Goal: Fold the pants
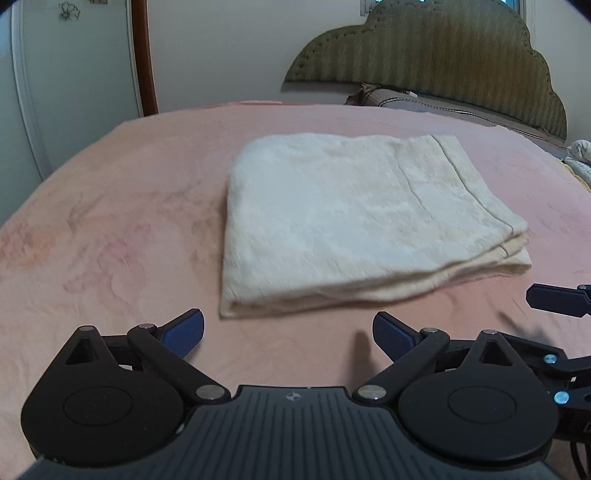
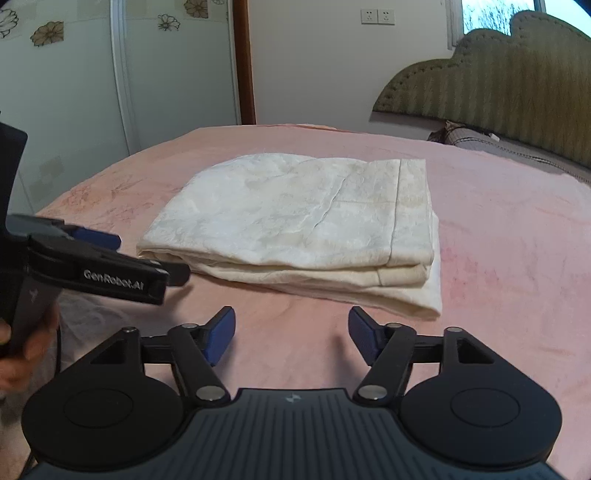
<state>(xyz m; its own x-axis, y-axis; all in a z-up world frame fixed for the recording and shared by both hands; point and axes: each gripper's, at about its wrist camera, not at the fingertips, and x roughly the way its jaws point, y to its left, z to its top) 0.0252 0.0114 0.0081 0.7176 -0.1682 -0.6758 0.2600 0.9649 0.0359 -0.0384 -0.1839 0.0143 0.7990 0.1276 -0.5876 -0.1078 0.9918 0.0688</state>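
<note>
1 folded pants (image 1: 343, 218) on bed (image 1: 110, 221); 2 tongs, L (image 1: 288, 334) & R (image 2: 291, 334), empty.

I see a bed (image 1: 110, 221) under a pink blanket, a green scalloped headboard (image 2: 498, 88), pale walls (image 1: 221, 48), a flowered wardrobe (image 2: 74, 74), two sockets (image 2: 376, 16) and a window (image 2: 495, 14).

On my feed both units match: left gripper (image 1: 288, 334) and right gripper (image 2: 291, 334) have matte black linkage arms, silver pivot pins, round black discs each side, and a ribbed dark grey centre plate with a small logo. Finger pads (image 1: 391, 338) are blue, ribbed rubber. White "GenRobot.AI" lettering on the left unit's side (seen from the right wrist). Black cable trails below it.
</note>
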